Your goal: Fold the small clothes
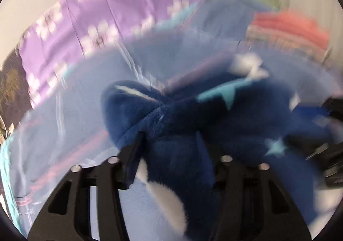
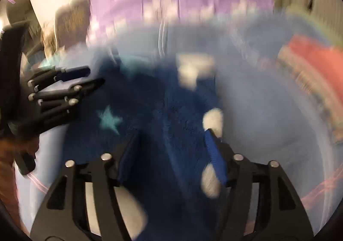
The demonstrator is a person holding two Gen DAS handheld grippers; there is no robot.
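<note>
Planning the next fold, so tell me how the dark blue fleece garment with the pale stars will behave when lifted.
The dark blue fleece garment with pale stars looks floppy: it bunches into creases between the left gripper fingers. Its fuzzy pile probably grips rather than slips. It likely drapes and sags, as it does around the right gripper.

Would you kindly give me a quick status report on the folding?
Left gripper shut on navy star garment. Right gripper open around the same garment. Folded red clothes stacked far right, nothing blocking.
</note>
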